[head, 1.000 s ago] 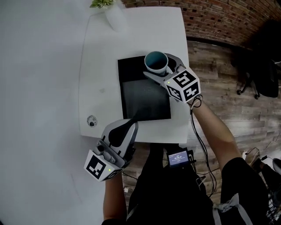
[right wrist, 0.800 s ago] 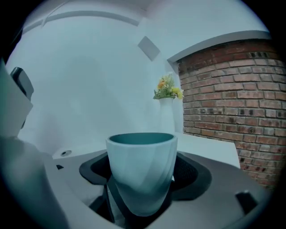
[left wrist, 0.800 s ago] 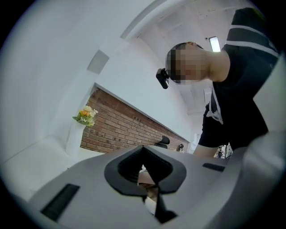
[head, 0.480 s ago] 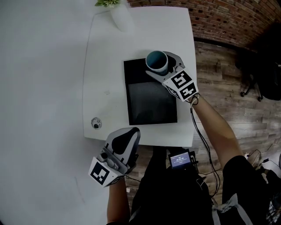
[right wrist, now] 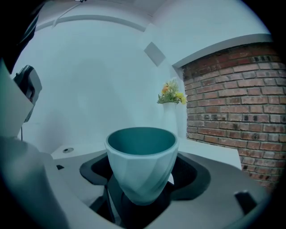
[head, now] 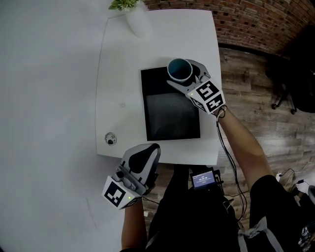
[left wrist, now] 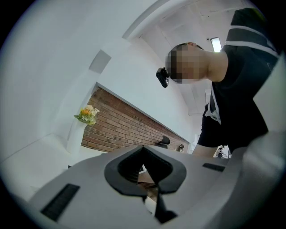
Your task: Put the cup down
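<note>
A pale cup (head: 179,70) with a teal inside (right wrist: 142,156) stands upright between the jaws of my right gripper (head: 189,76), which is shut on it, over the far right corner of the black mat (head: 170,108). Whether the cup's base touches the mat I cannot tell. My left gripper (head: 142,158) hangs off the table's near edge, jaws shut with nothing in them (left wrist: 149,197).
The white table (head: 123,74) carries a white vase with green and yellow flowers (head: 133,15) at its far edge and a small round metal fitting (head: 110,139) near the front left. Wooden floor and a brick wall lie to the right.
The right gripper with the cup has kept its place over the mat's far right corner. The left gripper has drawn back a little from the mat's near edge.
</note>
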The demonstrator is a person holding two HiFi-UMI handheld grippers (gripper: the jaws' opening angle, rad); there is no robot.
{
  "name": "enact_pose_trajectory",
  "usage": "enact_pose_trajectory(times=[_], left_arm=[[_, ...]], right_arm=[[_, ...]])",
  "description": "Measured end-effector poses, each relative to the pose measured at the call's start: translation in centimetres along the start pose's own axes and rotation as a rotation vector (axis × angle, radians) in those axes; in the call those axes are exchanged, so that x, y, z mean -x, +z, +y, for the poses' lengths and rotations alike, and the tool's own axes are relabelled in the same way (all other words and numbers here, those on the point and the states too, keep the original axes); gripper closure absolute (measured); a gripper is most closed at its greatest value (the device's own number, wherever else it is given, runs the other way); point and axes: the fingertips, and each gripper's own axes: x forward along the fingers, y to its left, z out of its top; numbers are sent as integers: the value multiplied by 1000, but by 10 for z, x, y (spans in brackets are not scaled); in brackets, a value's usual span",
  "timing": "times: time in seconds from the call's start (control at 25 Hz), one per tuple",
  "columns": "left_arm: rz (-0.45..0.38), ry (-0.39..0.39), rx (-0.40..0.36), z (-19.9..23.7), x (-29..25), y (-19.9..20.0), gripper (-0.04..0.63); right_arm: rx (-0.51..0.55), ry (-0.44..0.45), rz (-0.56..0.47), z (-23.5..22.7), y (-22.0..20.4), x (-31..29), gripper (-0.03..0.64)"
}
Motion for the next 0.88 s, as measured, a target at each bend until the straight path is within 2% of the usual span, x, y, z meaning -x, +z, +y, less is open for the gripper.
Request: enact_pose_trajectory(times=[0.16, 0.52, 0.56, 0.64, 0.88], left_arm=[[5, 7, 1, 0, 1, -1, 588], [-2, -1, -8, -8, 0, 2, 588], [-2, -2, -10, -10, 0, 3, 588], [-2, -3, -15, -12, 1, 5, 588], [2, -23, -30, -21, 6, 4, 586]], right_arm=[[30, 2, 17, 3, -2, -5, 229], [-1, -15, 40, -2, -3, -1, 227], [-8, -14, 28, -2, -1, 1, 221], [-28, -13, 17, -3, 2, 8, 153], [-116, -56, 8, 0, -1, 61, 138]])
